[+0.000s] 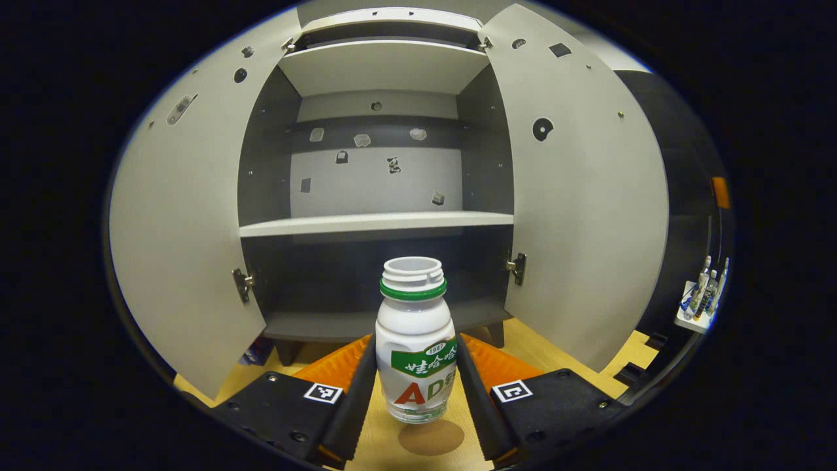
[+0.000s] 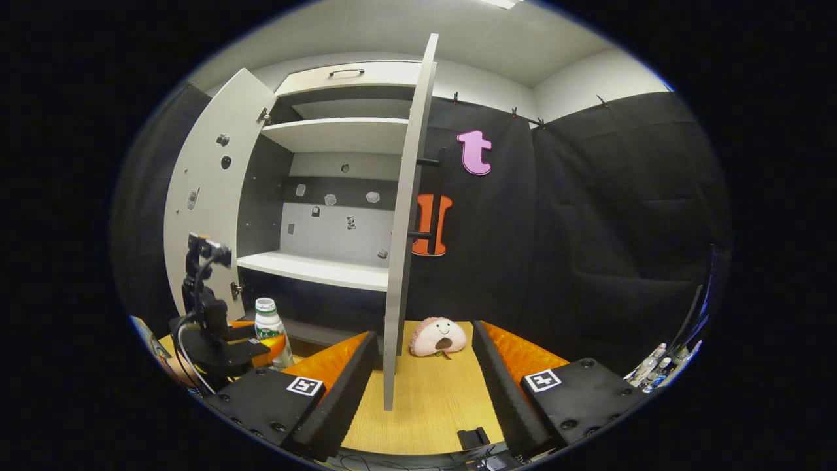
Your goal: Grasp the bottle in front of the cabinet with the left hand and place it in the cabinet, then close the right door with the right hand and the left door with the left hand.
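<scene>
Left gripper (image 1: 416, 386) clamped on bottle (image 1: 416, 340), both fingers pressing its sides. Bottle upright, lifted just clear of table (image 1: 543, 356) — shadow beneath it — in front of cabinet (image 1: 376, 226), below middle shelf. Both doors swung wide: left door (image 1: 189, 222), right door (image 1: 582, 196). Right gripper (image 2: 425, 386) spread, holding nothing; right door's edge (image 2: 402, 248) stands between its fingers, untouched. Plush toy (image 2: 437, 336) on table beyond. Left gripper with bottle (image 2: 269, 327) seen at far left.
</scene>
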A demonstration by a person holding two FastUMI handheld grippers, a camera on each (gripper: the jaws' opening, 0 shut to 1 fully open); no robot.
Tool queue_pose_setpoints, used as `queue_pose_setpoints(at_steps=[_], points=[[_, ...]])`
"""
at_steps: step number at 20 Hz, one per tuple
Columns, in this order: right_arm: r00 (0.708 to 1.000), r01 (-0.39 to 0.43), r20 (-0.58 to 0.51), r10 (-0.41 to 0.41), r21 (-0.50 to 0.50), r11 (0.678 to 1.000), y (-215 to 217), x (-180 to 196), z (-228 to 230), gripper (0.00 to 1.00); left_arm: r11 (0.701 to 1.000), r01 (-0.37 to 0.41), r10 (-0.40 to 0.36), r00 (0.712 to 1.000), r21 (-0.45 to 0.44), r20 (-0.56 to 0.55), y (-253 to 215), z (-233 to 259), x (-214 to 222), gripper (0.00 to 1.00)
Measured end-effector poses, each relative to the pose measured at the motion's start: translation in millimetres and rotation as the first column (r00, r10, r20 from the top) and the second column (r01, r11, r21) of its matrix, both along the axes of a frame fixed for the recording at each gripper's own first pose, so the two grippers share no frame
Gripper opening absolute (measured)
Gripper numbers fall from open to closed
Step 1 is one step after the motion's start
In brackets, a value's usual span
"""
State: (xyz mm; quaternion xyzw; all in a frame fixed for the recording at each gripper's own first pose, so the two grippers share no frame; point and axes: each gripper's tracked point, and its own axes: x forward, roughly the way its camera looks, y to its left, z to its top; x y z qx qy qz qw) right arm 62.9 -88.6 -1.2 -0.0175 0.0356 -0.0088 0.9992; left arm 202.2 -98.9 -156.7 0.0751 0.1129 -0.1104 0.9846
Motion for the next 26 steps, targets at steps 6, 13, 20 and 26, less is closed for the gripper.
queue_pose_setpoints(at_steps=[6,13,20,26], points=[[0.999,-0.042,0.008,0.042,0.023,0.999,-5.0,17.8,-0.1,0.96,0.999,0.037,-0.037,0.994,0.001,0.101,-12.7,94.5,47.7,0.7],[0.999,-0.039,0.019,0.038,0.049,0.998,-17.8,31.2,3.9,0.96,0.995,0.068,-0.079,0.98,0.07,0.184,-32.3,162.7,114.8,0.69],[1.0,0.027,0.006,-0.028,0.073,0.997,-47.8,40.6,9.8,0.96,0.996,0.041,-0.055,0.979,0.075,0.199,-41.1,185.2,191.9,0.69],[0.996,0.087,-0.021,-0.086,0.075,0.993,-70.2,44.3,12.8,0.96,0.997,-0.009,0.016,0.995,-0.082,0.094,-35.5,164.9,236.4,0.69]])
